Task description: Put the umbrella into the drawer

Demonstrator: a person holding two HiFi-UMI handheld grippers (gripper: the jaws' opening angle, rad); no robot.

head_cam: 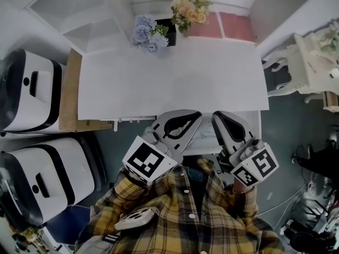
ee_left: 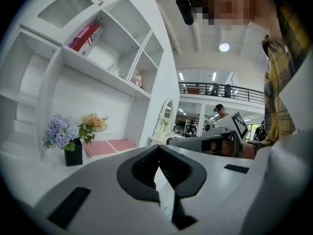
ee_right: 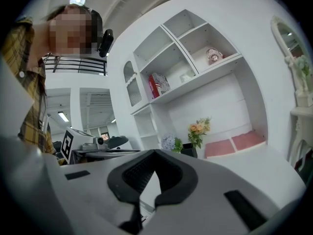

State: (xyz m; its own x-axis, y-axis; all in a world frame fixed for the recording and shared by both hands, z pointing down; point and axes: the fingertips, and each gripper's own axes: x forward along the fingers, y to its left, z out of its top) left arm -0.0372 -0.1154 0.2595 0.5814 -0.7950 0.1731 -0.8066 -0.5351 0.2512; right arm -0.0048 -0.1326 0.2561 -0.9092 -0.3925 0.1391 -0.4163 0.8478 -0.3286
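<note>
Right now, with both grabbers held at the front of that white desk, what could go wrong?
The left gripper and right gripper are both shut and sit close together, so they could knock each other when they move. No umbrella shows in any view, so the person may have to search. A sweep across the desk could tip the flower vase at its back.

Head view looks steeply down from above the person, close in, onto the white surface (head_cam: 175, 83) with flowers (head_cam: 151, 33) at 12 o'clock; both gripper views sit low behind their jaws, facing level across it toward those flowers, shared by all three.
</note>
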